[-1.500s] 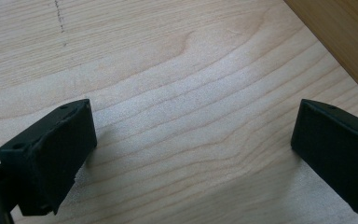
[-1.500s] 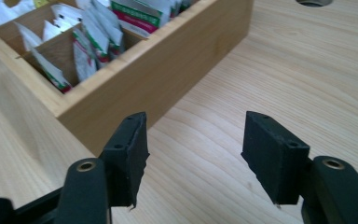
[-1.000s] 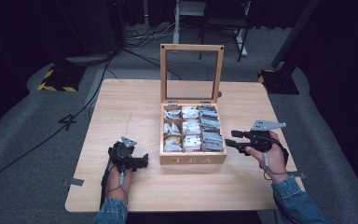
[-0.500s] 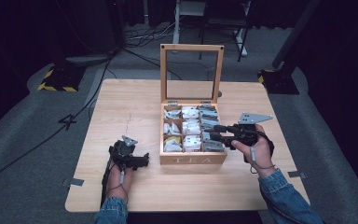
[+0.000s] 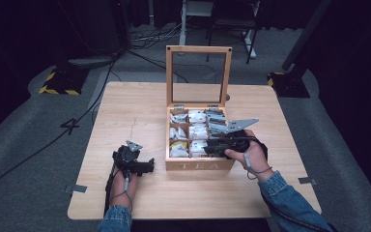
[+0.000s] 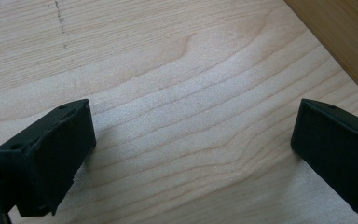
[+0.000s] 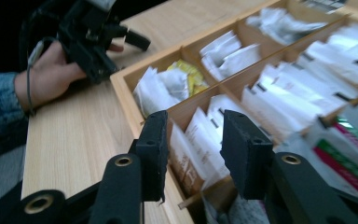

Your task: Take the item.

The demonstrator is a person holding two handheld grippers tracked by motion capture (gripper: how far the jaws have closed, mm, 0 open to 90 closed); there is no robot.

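Two grippers are seen at the wooden table (image 5: pixel 140 111). The left gripper (image 6: pixel 193 154) is rested on the tabletop beside the open tea box (image 5: pixel 200 164), jaws wide apart. The right gripper (image 7: pixel 193 149) is held over the box's front compartments of tea bags (image 7: pixel 205 140), jaws parted, nothing clamped.

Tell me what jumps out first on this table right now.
The open wooden tea box at mid-table, its glass-paned lid standing upright and its compartments packed with white sachets. The right tongs hover open over its front compartments, holding nothing. The left tongs rest open on bare wood left of the box.
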